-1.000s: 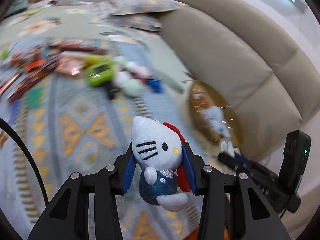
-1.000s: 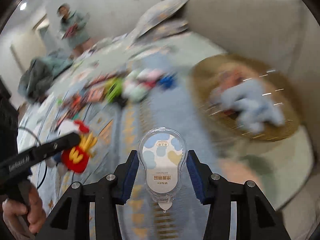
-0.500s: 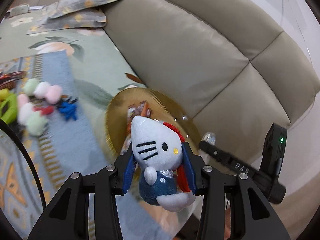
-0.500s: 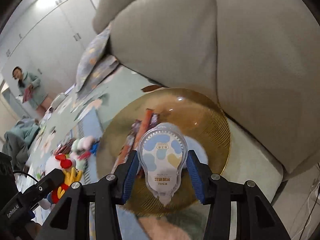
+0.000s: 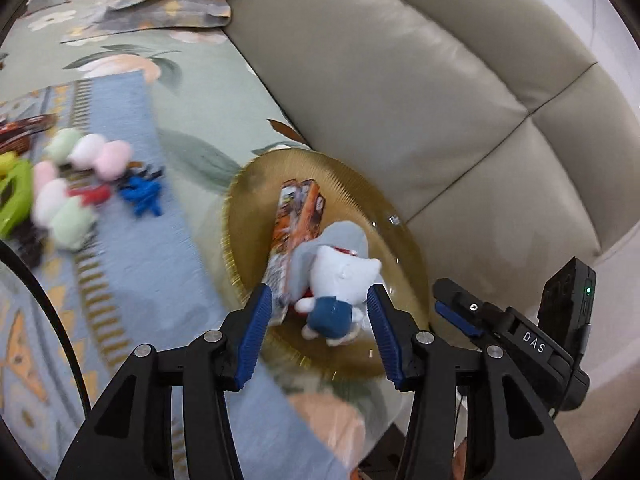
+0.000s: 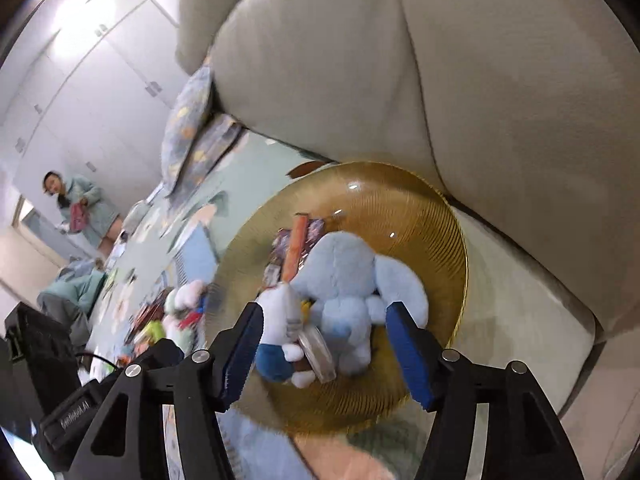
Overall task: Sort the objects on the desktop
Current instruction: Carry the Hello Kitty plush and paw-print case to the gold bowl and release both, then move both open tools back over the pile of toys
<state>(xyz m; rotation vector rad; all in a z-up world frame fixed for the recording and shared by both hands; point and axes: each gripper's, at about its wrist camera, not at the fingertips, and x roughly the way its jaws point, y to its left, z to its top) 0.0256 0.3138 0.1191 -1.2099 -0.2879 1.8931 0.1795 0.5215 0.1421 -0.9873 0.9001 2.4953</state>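
An amber glass plate lies on the bed by the beige headboard; it also shows in the right wrist view. In it lie a white kitty plush in a blue dress, a light blue plush, an orange snack packet and a clear correction-tape case. My left gripper is open and empty just above the kitty plush. My right gripper is open and empty above the tape case and plushes.
A pile of small plush toys, a blue figure and a green toy lie on the patterned blue blanket left of the plate. Pillows sit at the back. A person stands far left.
Both grippers moved over the plate and opened. The kitty plush dropped from the left gripper into the plate. The tape case dropped from the right gripper into the plate.
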